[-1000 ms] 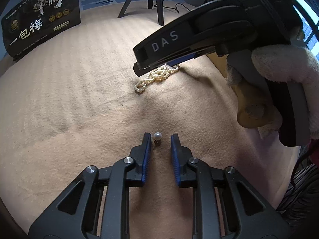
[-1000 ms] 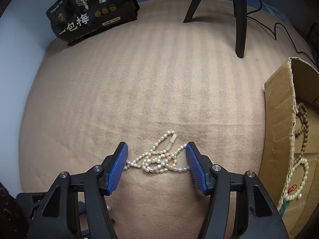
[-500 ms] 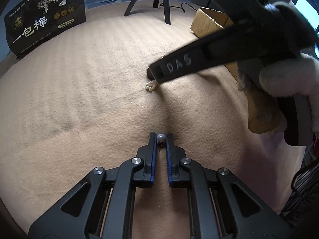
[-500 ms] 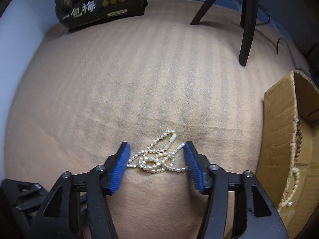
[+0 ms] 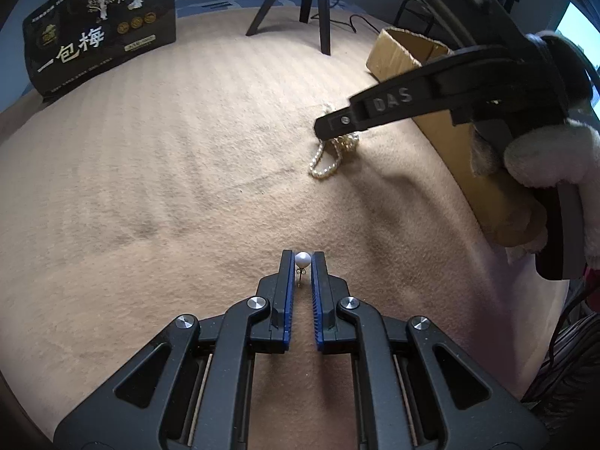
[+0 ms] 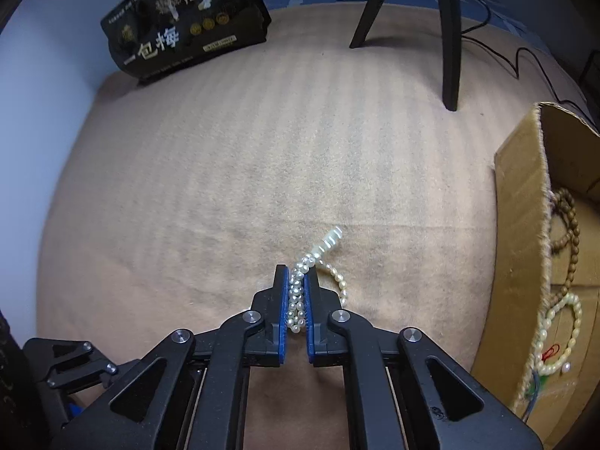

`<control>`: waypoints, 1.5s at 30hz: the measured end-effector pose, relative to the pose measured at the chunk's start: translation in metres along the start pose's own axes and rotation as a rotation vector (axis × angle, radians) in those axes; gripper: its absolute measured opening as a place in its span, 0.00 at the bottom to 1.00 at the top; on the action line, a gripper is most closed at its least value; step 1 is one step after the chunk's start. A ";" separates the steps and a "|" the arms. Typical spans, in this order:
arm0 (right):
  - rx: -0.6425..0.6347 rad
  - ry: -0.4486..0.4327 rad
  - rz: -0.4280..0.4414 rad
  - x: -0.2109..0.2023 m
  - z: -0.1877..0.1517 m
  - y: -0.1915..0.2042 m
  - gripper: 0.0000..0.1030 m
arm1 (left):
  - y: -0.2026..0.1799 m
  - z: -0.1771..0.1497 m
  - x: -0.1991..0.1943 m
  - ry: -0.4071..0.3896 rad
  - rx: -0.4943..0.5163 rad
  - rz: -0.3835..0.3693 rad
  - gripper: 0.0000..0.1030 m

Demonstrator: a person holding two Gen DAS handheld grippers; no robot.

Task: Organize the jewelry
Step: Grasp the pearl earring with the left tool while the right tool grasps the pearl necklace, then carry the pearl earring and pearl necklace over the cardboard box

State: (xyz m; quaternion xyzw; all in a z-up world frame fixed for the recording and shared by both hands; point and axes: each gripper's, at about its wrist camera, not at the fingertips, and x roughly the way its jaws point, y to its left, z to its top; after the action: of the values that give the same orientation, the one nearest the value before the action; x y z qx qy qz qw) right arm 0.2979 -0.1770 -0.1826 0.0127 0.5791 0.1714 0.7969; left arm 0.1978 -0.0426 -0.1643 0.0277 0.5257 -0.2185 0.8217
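On the tan blanket, left gripper pinches a pearl earring at its tips. Right gripper clamps the bunched pearl necklace, loose end trailing, near the cardboard box.

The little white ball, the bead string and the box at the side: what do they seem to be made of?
The earring, held in the left gripper: a glossy white ball, pearl or imitation, on a thin gold-coloured metal post. The necklace, held in the right gripper: small uneven cream beads with a soft sheen, likely pearls. The box: matte brown cardboard with a frayed cut edge.
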 end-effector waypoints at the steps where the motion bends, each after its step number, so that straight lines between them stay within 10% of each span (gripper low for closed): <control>1: -0.005 -0.010 -0.002 -0.005 0.000 0.000 0.06 | 0.001 0.000 -0.002 -0.004 -0.002 0.000 0.07; 36: -0.062 -0.348 0.065 -0.182 -0.036 -0.010 0.03 | -0.055 0.019 -0.081 -0.202 0.025 -0.046 0.07; 45: -0.039 -0.405 -0.038 -0.211 -0.044 -0.046 0.03 | -0.090 0.040 -0.082 -0.231 0.063 -0.082 0.07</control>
State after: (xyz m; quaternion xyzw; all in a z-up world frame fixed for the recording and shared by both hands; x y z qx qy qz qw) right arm 0.2115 -0.2888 -0.0133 0.0206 0.4035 0.1612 0.9004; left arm 0.1674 -0.1081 -0.0581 0.0066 0.4209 -0.2700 0.8660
